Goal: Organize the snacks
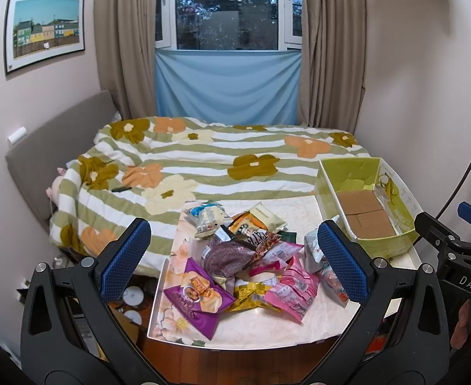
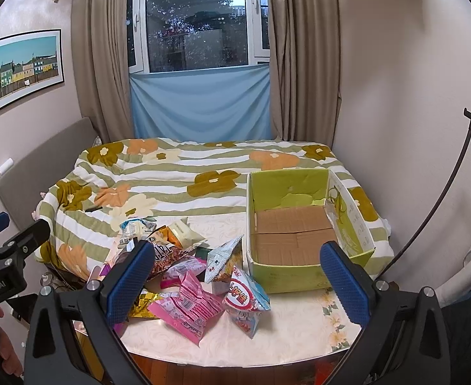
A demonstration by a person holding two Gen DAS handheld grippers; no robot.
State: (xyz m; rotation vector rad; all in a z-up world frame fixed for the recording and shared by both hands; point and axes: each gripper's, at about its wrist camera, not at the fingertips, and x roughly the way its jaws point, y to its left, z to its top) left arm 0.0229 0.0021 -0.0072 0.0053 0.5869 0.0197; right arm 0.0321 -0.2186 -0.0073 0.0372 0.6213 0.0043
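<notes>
I hold both grippers back from the desk [image 2: 267, 337], fingers apart and empty, to see everything. The snack packets [image 1: 251, 266] lie heaped just left of the empty green box [image 2: 293, 237], ready for loading.

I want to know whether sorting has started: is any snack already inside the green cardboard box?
No. In the right wrist view the green cardboard box shows only its bare brown floor, and the snack packets lie piled on the table beside it.
</notes>
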